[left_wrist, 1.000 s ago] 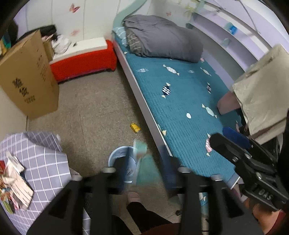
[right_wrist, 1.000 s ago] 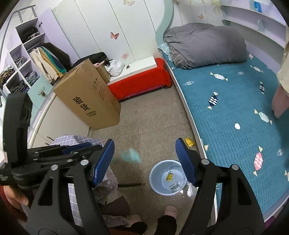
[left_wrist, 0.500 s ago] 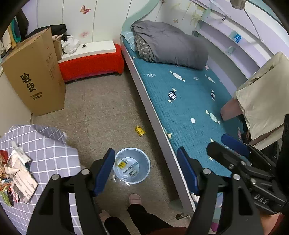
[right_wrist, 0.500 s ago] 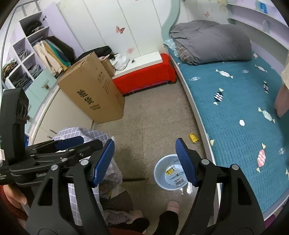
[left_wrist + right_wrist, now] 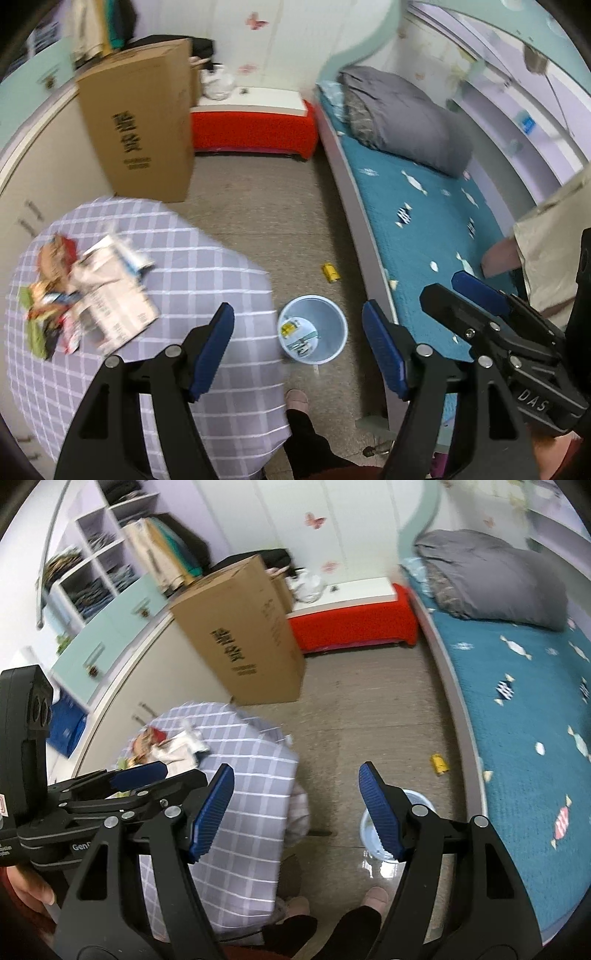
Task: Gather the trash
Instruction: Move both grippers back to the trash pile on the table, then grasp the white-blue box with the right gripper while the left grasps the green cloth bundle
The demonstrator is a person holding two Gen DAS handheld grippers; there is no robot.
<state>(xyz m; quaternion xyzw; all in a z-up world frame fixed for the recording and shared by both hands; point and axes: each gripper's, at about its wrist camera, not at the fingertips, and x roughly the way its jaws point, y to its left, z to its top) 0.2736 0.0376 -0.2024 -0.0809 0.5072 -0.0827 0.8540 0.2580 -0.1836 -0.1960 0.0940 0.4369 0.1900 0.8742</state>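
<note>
Both tools (image 5: 297, 341) (image 5: 295, 812) agape, empty; bin (image 5: 419, 801) half hidden behind right pad.

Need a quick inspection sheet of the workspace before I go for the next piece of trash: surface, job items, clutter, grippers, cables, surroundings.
Surface: round table under a checked cloth; speckled floor beside it.
Job's things: pile of wrappers and papers on the table; yellow scrap on the floor; pale blue bin on the floor with a few pieces inside.
Clutter: cardboard box standing on the floor.
Grippers: left gripper jaws open, nothing between them; right gripper jaws open, nothing between them.
Cables: nothing seen.
Surroundings: bed with a grey duvet, red bench, shelves; person's foot near the bin.
</note>
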